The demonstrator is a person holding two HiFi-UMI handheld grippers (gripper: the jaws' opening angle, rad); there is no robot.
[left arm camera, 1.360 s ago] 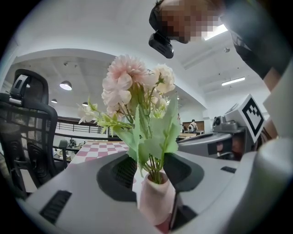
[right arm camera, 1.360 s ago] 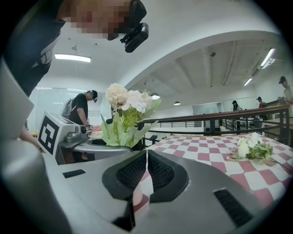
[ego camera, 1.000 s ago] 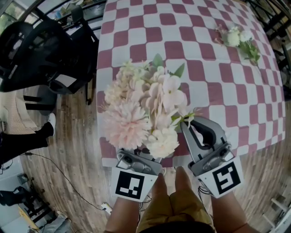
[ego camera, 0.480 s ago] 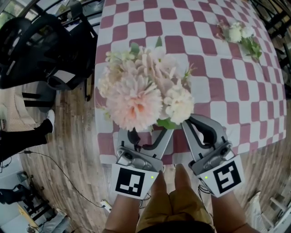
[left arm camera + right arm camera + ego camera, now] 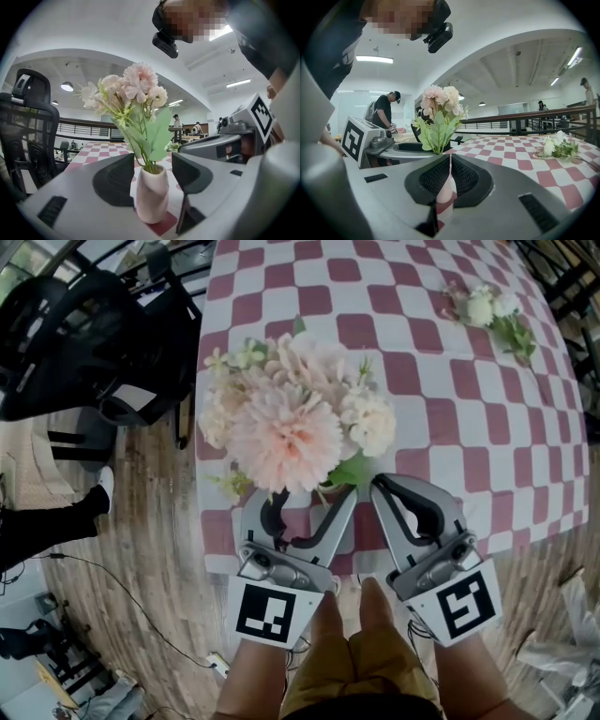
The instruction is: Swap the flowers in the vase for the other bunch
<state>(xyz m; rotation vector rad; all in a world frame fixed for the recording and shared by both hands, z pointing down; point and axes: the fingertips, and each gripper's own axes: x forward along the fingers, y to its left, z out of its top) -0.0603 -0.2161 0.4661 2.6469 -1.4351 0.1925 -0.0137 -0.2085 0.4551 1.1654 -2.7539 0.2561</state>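
A pink and cream bouquet (image 5: 291, 423) stands upright in a small pale pink vase (image 5: 151, 194) at the near edge of the checked table (image 5: 422, 381). My left gripper (image 5: 302, 498) has the vase between its jaws, which are opening; a gap shows beside the vase on the right in the left gripper view, where the left gripper (image 5: 152, 173) frames it. My right gripper (image 5: 384, 486) sits just right of the vase, shut and empty; the right gripper (image 5: 450, 157) shows only a thin slit. The other bunch (image 5: 492, 315), white flowers with green leaves, lies at the table's far right and also appears as the white bunch (image 5: 555, 147).
A black office chair (image 5: 66, 334) stands left of the table over a wooden floor. A person's dark shoe (image 5: 98, 498) is at the left edge. Other people stand at distant tables (image 5: 187, 129) in the background.
The bouquet's heads have shifted up the picture, away from me, uncovering the left gripper's jaws. Those jaws have spread apart around the vase. The right gripper has stayed put.
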